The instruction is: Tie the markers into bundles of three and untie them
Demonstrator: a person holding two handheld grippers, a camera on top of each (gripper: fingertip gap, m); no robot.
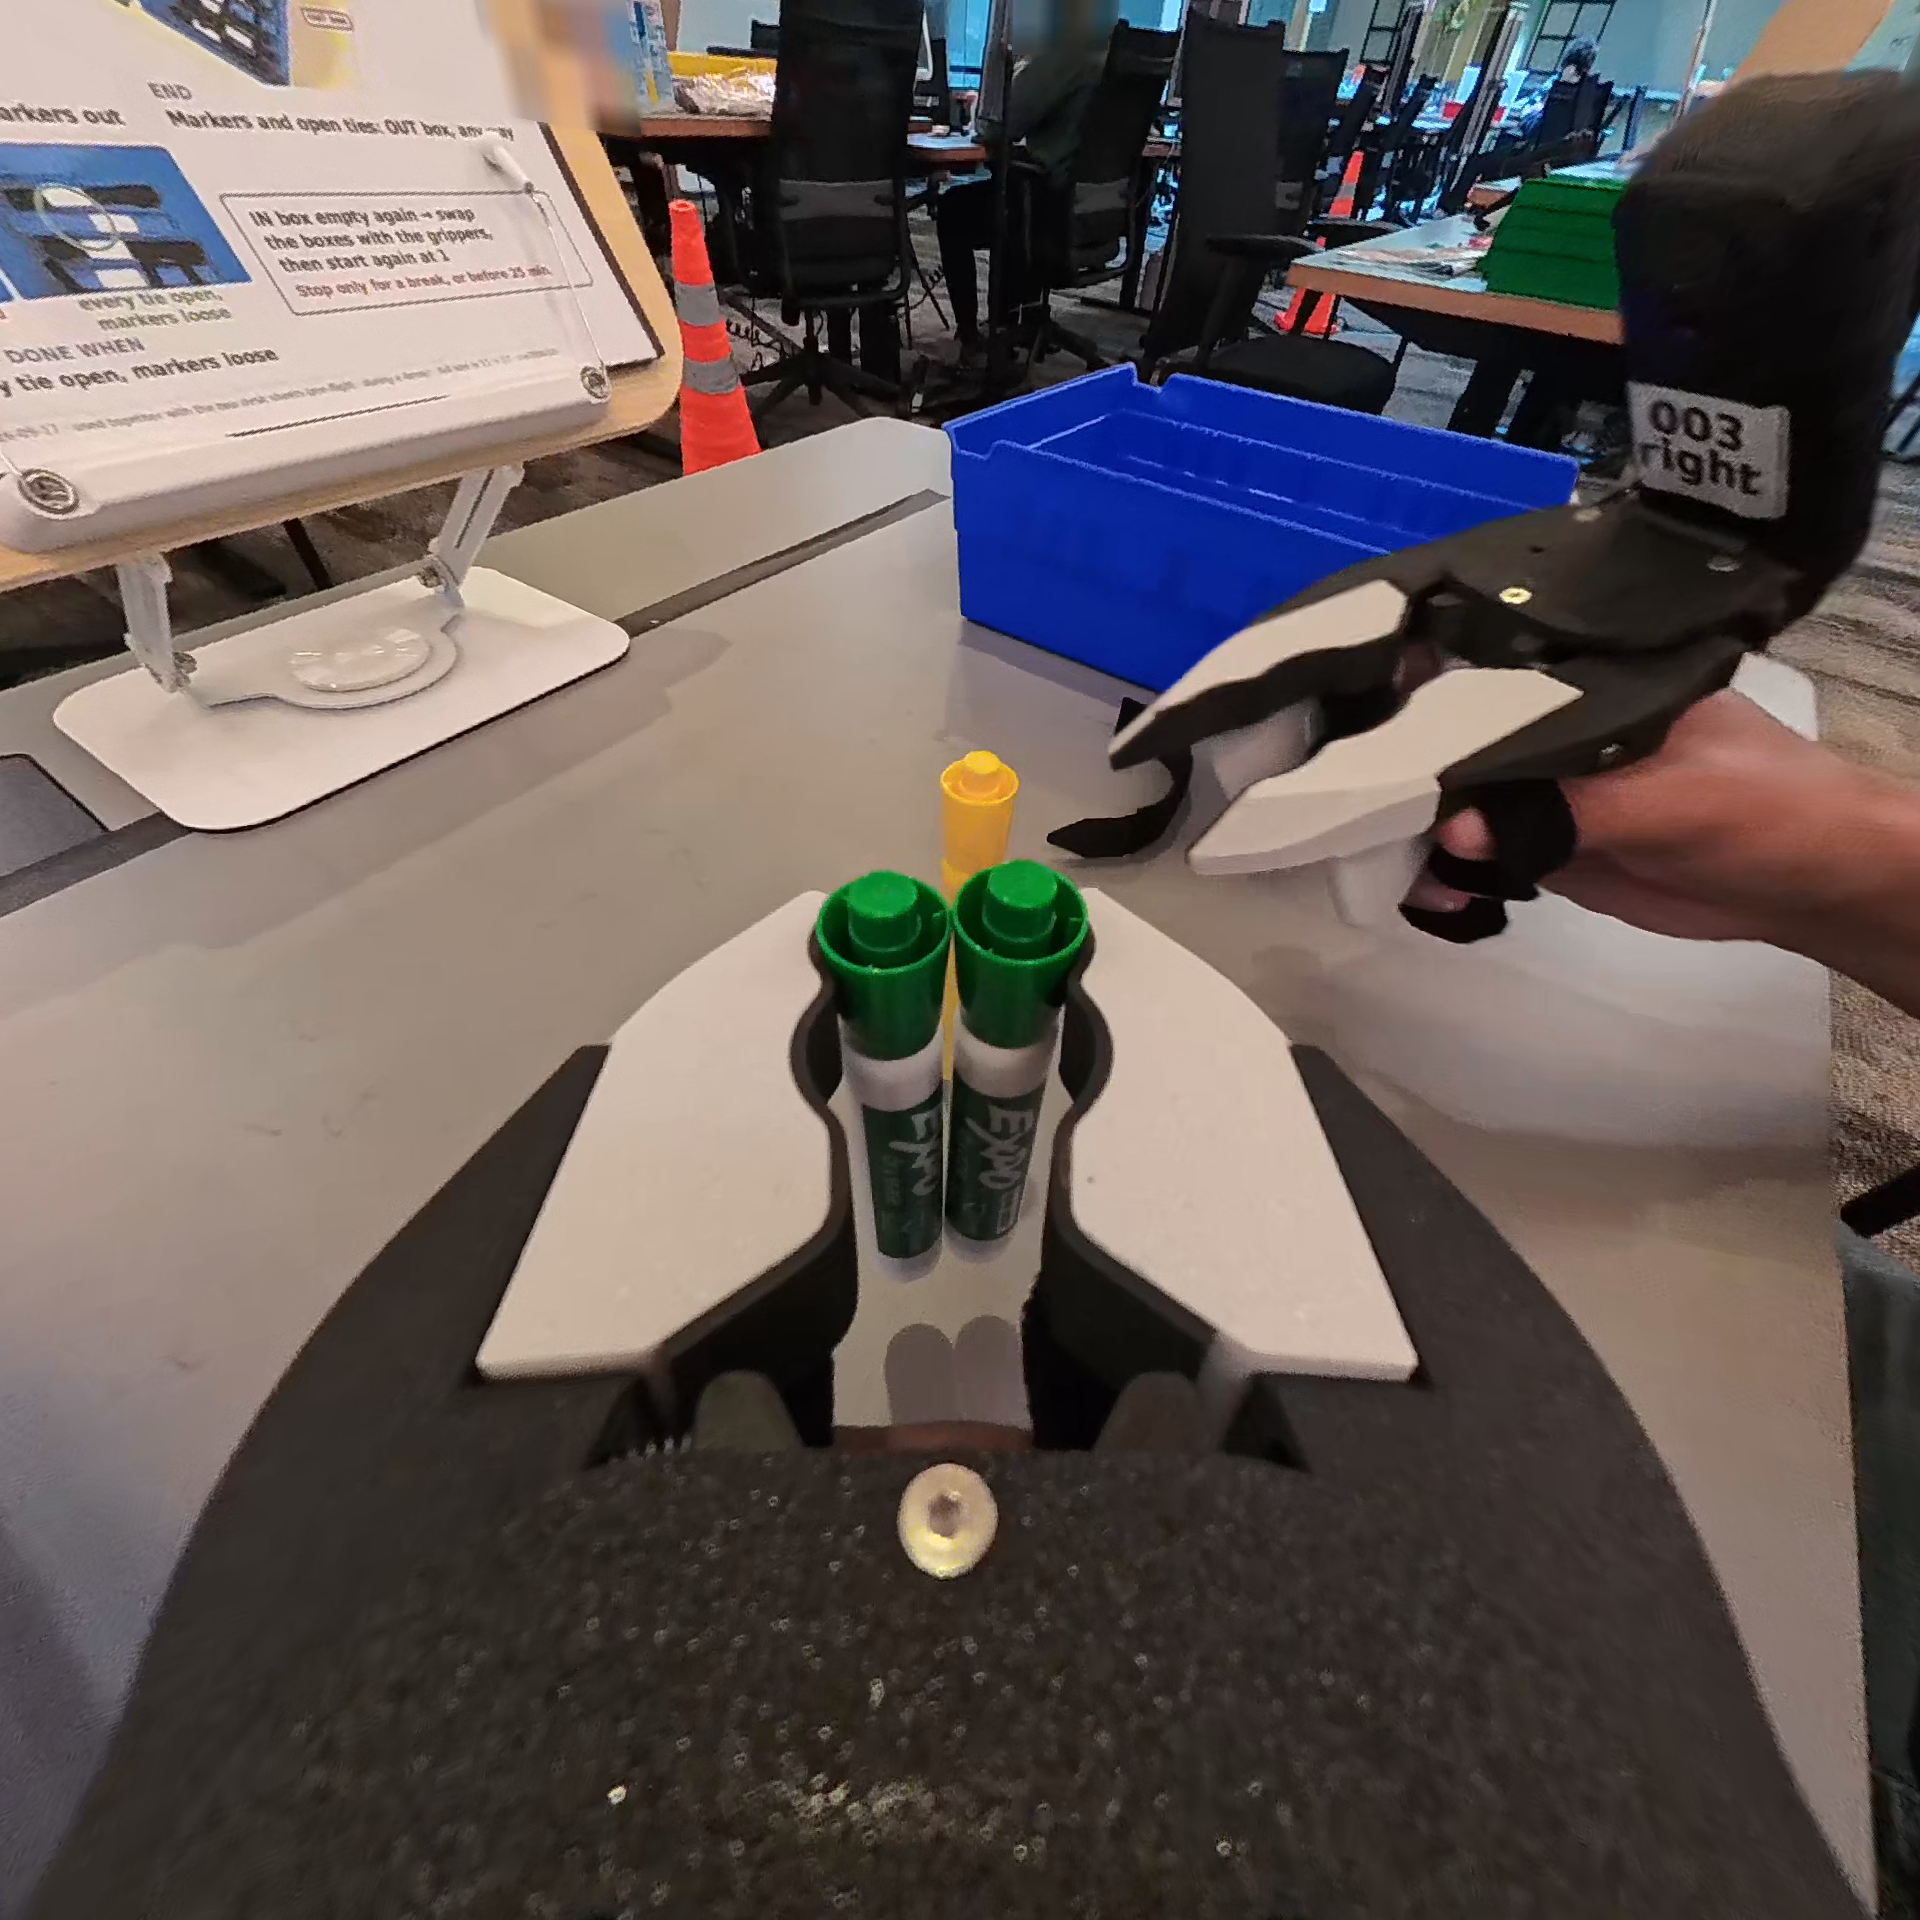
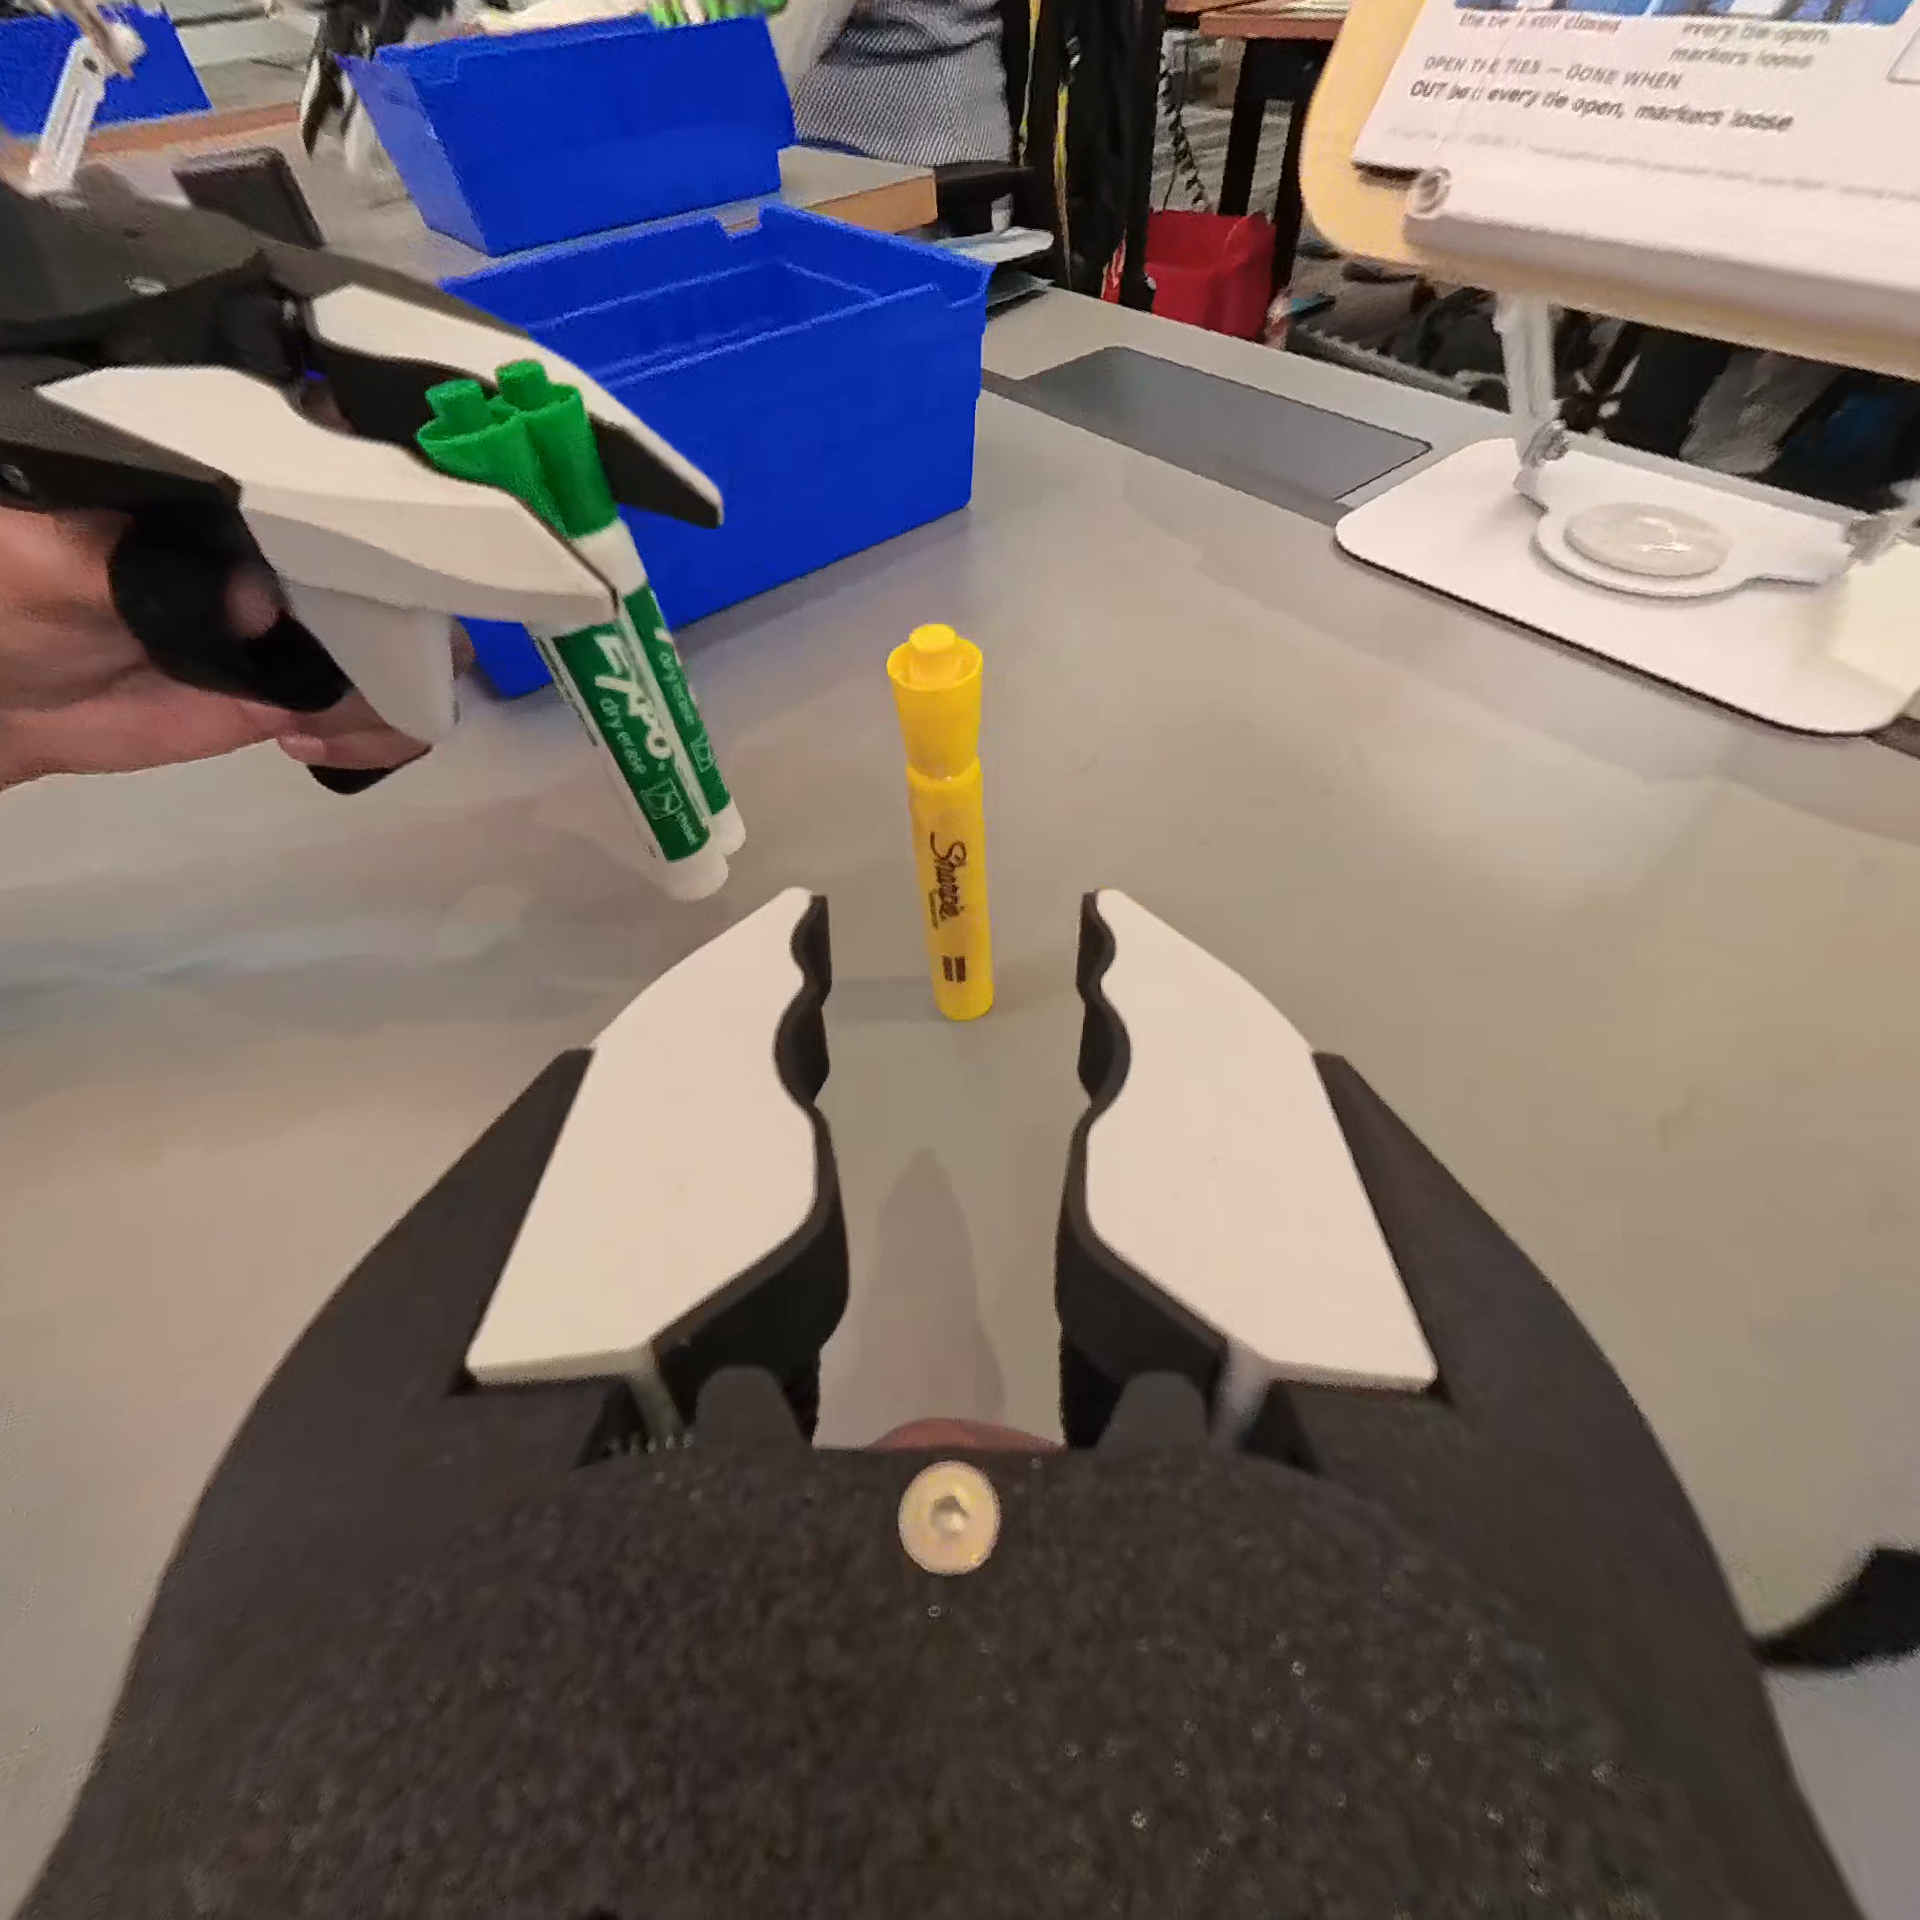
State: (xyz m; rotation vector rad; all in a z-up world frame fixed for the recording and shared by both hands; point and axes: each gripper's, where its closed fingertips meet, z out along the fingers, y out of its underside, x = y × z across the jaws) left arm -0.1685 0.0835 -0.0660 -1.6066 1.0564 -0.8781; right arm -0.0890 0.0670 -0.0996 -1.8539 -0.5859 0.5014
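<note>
My left gripper (image 1: 951,914) is shut on two green markers (image 1: 894,1039), held side by side with their caps up, above the grey table (image 1: 416,1039). In the right wrist view they (image 2: 634,707) hang tilted from the left gripper (image 2: 644,561), bottoms off the table. A yellow marker (image 2: 945,831) stands upright alone on the table, just beyond my right gripper (image 2: 951,904), which is open and empty. In the left wrist view the yellow marker (image 1: 977,810) is behind the green ones and the right gripper (image 1: 1164,810) is to its right. A black strip (image 1: 1117,831) hangs at that gripper's fingertips.
An empty blue bin (image 1: 1247,520) sits on the table behind the markers; in the right wrist view it (image 2: 779,416) has a second blue bin (image 2: 582,125) behind it. A white stand with an instruction sheet (image 1: 343,675) (image 2: 1610,582) occupies one side. An orange cone (image 1: 707,332) stands beyond the table.
</note>
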